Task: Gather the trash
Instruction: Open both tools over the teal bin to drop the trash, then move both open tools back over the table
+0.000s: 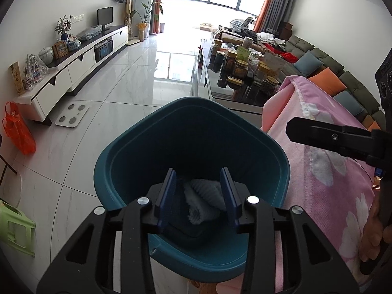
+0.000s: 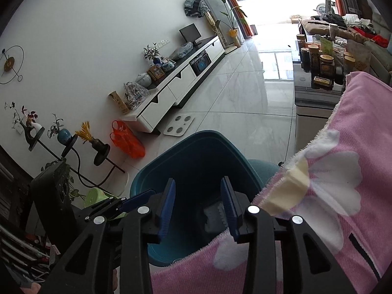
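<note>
The teal bin [image 1: 137, 147] is smooth matt plastic; the wad [image 1: 203, 201] inside looks like soft ribbed paper. The pink cloth [image 1: 325, 171] is fuzzy woven fabric, and the floor [image 1: 117, 93] is glossy marbled tile.

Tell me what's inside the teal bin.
The bin holds crumpled white tissue lying at its bottom, seen between the open left gripper fingers. The gripper bodies and the pink cloth cover the near part of the bottom, so anything there is hidden.

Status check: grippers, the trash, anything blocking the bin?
Left gripper and right gripper open, empty. Crumpled tissue down in teal bin. Pink blanket overlaps bin's edge.
</note>
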Demonstrator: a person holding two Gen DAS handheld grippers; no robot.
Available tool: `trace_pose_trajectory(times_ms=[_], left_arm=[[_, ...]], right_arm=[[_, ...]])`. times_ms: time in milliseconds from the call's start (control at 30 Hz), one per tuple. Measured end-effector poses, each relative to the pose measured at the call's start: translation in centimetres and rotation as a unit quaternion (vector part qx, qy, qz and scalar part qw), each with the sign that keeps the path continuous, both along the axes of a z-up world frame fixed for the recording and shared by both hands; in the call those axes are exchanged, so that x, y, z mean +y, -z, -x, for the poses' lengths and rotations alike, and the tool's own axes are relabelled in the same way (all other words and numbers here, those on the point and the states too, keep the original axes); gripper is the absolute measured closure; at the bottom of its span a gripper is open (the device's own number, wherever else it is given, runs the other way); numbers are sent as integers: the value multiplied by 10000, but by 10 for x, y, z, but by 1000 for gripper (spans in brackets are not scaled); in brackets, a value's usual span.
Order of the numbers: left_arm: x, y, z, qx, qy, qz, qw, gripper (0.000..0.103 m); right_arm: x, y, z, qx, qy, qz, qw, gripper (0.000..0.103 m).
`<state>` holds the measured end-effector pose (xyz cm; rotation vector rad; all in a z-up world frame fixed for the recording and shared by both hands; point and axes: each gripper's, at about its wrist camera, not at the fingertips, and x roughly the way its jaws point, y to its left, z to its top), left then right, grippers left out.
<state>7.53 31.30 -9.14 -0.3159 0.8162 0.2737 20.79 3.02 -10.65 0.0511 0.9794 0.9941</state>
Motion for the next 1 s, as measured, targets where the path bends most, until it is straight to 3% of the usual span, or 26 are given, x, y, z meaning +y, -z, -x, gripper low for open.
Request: trace_pose_trajectory(times_ms=[133, 200, 300, 533, 767, 1000], left_arm=[[-8, -8, 3, -149, 68, -50, 9999, 65], [-14, -17, 10, -338, 193, -93, 9992, 58], [-29, -37, 19, -655, 479, -116, 9966, 53], [-96, -68, 24, -1182, 1522, -4, 9813, 45], [-185, -72, 19, -1246, 2639, 162, 9563, 44], [-271, -61, 34, -1217, 3792, 239, 9170, 44]], right_arm=[[-14, -8, 3, -21, 25, -156, 9999, 67], [-25, -15, 10, -107, 21, -233, 9997, 66], [-46, -31, 24, -400, 29, -367, 9985, 58], [-118, -67, 60, -1194, 429, -475, 9908, 54], [-212, -86, 92, -1711, 1235, -405, 9766, 51], [-306, -90, 116, -1972, 2408, -240, 9500, 49]])
